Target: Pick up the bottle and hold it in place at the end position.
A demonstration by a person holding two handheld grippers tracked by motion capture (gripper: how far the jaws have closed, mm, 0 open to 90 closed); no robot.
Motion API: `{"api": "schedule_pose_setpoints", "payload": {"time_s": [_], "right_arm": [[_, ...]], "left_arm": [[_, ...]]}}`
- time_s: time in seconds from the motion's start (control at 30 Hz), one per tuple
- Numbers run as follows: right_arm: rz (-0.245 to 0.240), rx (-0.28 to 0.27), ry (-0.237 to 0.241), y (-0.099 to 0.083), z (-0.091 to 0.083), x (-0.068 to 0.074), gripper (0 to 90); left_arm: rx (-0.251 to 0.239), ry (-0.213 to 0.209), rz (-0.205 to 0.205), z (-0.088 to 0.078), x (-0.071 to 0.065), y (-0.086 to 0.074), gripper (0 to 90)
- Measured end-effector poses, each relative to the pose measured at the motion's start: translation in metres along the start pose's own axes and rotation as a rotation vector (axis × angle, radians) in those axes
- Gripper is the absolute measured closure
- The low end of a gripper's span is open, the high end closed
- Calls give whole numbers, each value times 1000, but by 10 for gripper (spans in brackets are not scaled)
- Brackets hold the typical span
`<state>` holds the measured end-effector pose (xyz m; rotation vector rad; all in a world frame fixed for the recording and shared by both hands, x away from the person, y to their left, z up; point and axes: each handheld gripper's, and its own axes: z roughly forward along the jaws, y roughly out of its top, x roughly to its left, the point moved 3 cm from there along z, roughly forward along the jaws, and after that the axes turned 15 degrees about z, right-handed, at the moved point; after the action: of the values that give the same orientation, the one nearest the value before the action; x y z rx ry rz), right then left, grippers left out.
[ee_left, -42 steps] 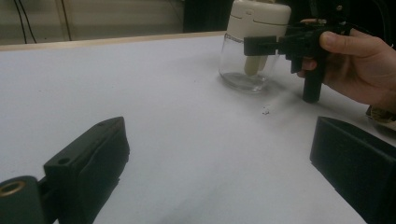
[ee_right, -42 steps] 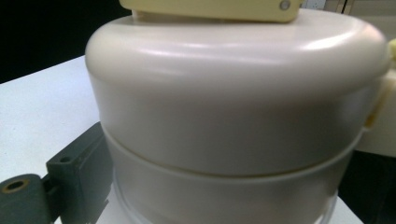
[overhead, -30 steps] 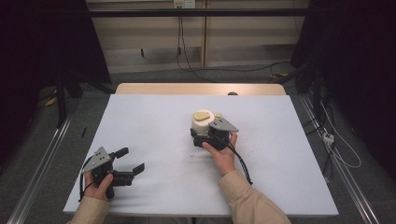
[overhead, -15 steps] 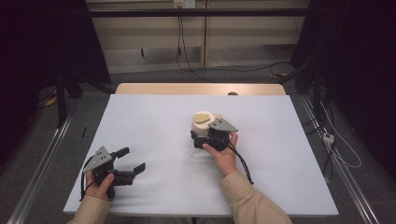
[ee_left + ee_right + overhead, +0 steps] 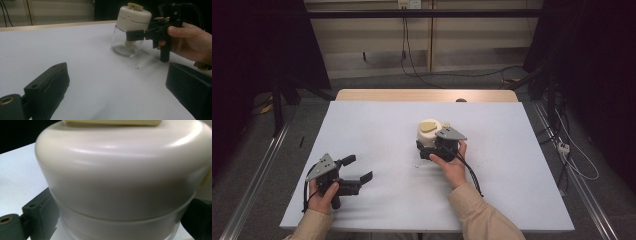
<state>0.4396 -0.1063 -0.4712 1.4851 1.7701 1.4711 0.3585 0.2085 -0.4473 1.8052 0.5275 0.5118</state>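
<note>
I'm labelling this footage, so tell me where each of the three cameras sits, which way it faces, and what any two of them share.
High view: fixed above the person's side, facing forward and down on the white table; both forearms, the left gripper and the right gripper show.
Left gripper view: rides the left gripper, looking low across the table between its open jaws at the jar and the right hand.
Right gripper view: rides the right gripper, pressed close to the jar's cream lid, a jaw on each side.
High and left gripper views share the jar with the right gripper on it.
</note>
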Motion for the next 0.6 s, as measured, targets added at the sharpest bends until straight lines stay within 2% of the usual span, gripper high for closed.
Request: {"api": "schedule_pose_setpoints", "payload": {"time_s": [0.33,0.37,0.6], "right_arm": [[-1,5,-5,0,1,0,43],[-1,5,-6,0,1,0,43],[-3,10,-9,-1,1,0,43]], "left_arm": [[-16,2,1,6,-1,10,44],[-15,-11,16,9,-3,14,43],[-17,-44,18,22,-6,24,43]]}}
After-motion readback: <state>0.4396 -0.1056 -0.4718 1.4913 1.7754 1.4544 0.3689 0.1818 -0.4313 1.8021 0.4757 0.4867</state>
